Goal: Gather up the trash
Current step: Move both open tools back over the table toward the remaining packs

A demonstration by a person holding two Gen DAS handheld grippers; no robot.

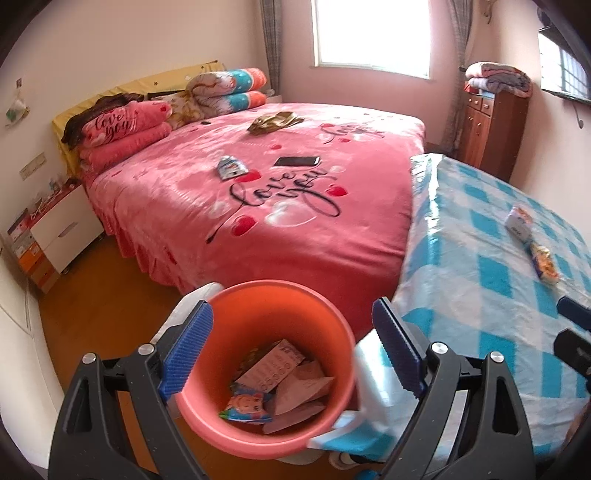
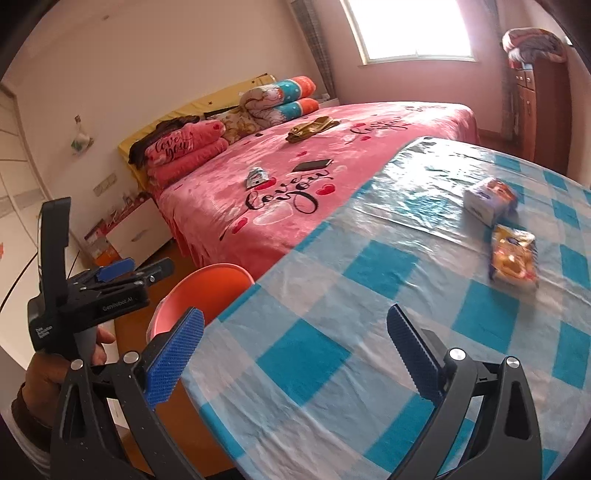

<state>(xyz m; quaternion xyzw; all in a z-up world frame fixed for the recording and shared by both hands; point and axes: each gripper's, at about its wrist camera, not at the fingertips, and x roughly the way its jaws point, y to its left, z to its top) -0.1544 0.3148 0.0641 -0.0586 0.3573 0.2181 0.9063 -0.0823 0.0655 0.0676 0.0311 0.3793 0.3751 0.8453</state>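
Bedspread, pink plush [image 1: 280,221], fills my view; beside it the blue-checked tablecloth [image 2: 369,295] carries two snack wrappers [image 2: 513,258] — trash uncollected. My left gripper [image 1: 291,350] gapes empty over the orange plastic bin [image 1: 258,306]; my right gripper [image 2: 295,354] is spread wide too, holding nothing.

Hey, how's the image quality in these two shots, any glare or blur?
Left wrist view: the window is blown out white, and fisheye bends the bed. Right wrist view: glare on the checked tablecloth, and the snack packet is smeared.
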